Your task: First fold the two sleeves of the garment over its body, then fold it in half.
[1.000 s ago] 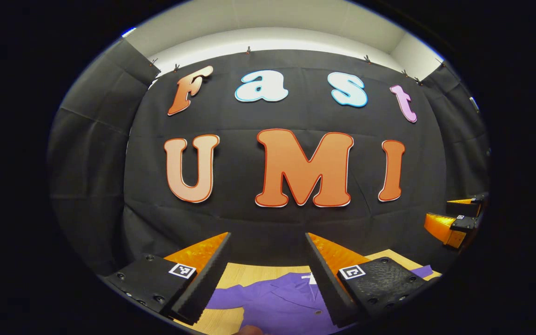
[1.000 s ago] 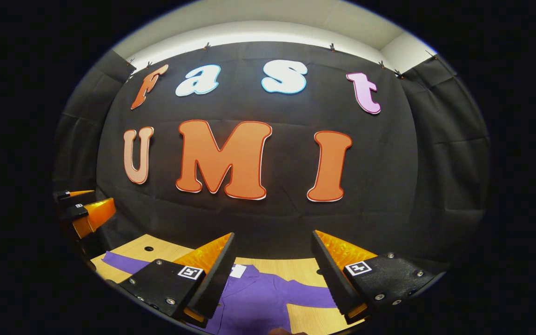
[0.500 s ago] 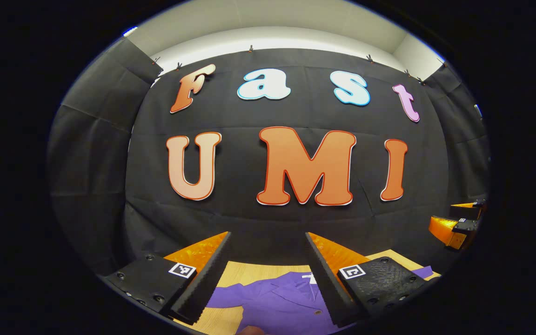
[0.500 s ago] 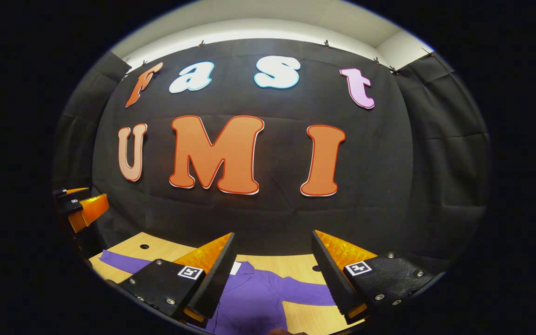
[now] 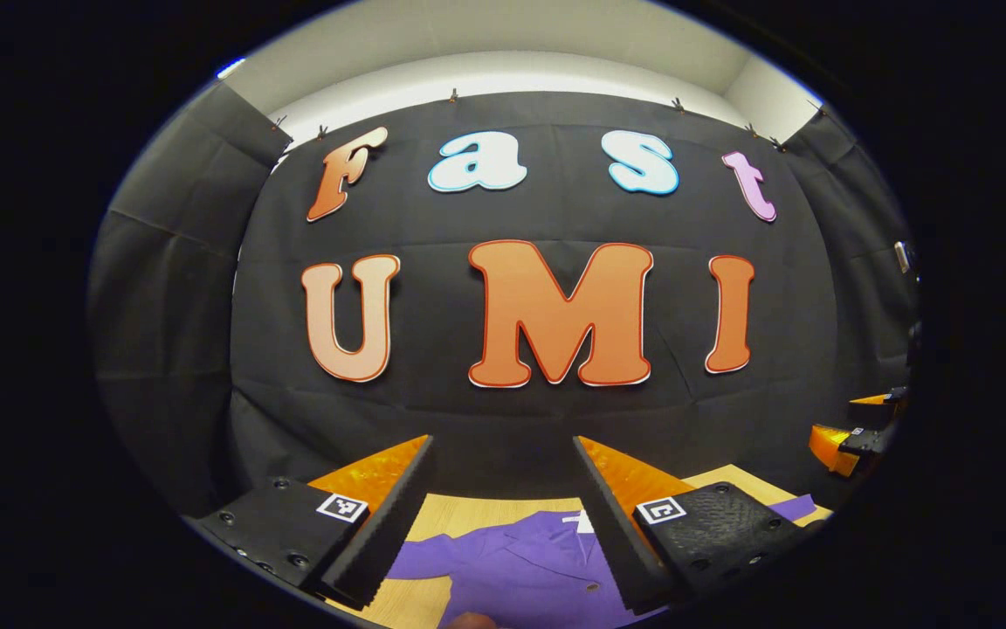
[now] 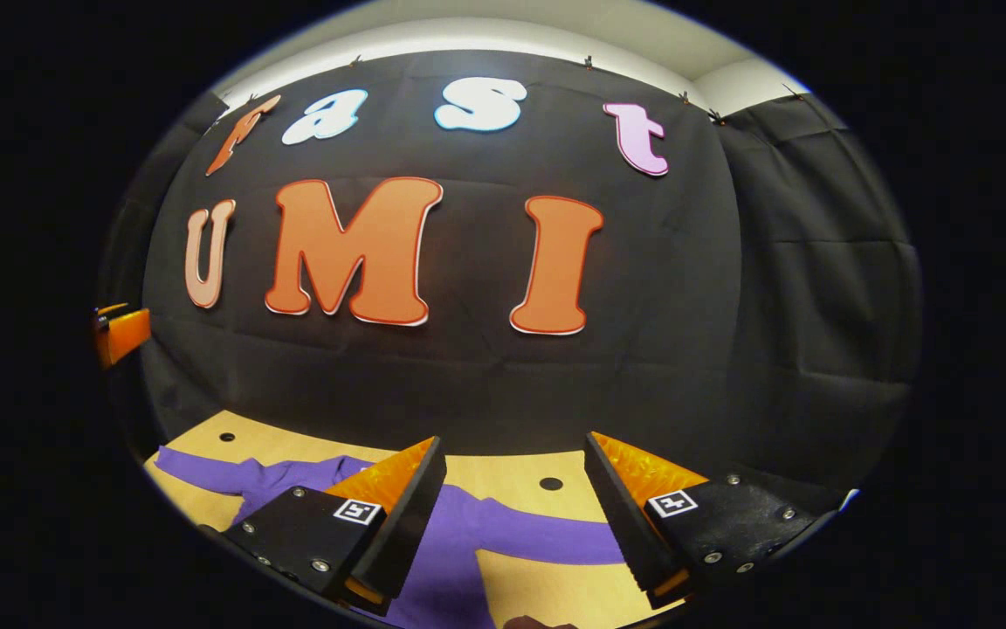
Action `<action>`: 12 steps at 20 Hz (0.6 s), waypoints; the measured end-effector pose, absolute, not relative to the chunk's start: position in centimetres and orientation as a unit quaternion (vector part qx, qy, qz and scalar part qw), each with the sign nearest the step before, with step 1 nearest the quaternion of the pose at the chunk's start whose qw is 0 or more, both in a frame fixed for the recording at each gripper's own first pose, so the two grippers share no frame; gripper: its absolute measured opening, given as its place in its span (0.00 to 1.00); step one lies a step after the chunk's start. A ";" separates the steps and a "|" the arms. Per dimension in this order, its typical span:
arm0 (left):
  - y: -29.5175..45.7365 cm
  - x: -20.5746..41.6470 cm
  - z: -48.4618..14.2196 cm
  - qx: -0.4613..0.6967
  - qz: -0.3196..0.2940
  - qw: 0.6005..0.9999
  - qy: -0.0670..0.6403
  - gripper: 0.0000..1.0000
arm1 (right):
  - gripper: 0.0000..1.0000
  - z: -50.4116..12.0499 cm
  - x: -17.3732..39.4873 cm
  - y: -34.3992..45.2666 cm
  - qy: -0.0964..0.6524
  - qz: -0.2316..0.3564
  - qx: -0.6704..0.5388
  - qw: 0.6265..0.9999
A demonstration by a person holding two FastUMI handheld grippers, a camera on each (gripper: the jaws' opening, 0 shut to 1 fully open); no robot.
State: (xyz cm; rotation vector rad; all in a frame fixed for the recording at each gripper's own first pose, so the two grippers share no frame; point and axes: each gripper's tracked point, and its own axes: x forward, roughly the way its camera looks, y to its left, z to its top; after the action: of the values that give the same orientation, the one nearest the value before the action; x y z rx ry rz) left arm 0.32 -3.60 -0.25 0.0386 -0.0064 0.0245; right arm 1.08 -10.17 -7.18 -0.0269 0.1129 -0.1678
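A purple shirt lies flat on the wooden table, collar toward the wall. In the left gripper view my left gripper hangs open above the shirt's body, nothing between its fingers. One sleeve end reaches out to the right, and the right gripper appears far right. In the right gripper view my right gripper is open above the shirt's right sleeve, which stretches across the table. The other sleeve spreads to the left, and the left gripper shows at the left edge.
The black cloth wall stands close behind the table's far edge. Small round holes mark the tabletop. A fingertip shows at the bottom of the left gripper view.
The right gripper has swung right and tilted down, so more table and the right sleeve show between its fingers. The left gripper has barely shifted. Both stay open.
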 end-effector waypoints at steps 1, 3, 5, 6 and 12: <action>-4.0 0.3 -0.3 0.021 0.012 1.000 -0.003 0.96 | 0.95 -7.7 1.1 -11.0 0.060 -0.090 -0.016 0.994; -4.9 0.1 -0.2 0.024 0.011 1.000 -0.004 0.96 | 0.95 -9.0 1.3 -12.8 0.072 -0.101 -0.017 0.992; -5.8 0.0 -0.1 0.027 0.011 1.000 -0.007 0.95 | 0.95 -10.8 1.5 -14.8 0.091 -0.113 -0.021 0.989; -6.3 -0.1 0.0 0.029 0.011 0.999 -0.008 0.94 | 0.95 -11.9 1.5 -15.9 0.103 -0.119 -0.022 0.987; -9.2 -0.6 -0.3 0.041 0.011 0.999 -0.007 0.94 | 0.95 -19.2 1.7 -22.8 0.193 -0.152 -0.014 0.969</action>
State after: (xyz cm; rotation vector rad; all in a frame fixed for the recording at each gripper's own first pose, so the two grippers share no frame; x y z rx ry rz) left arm -0.64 -9.23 -0.31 0.0811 -0.0133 0.0221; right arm 1.73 -22.76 -19.24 -0.0281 0.3898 -0.3069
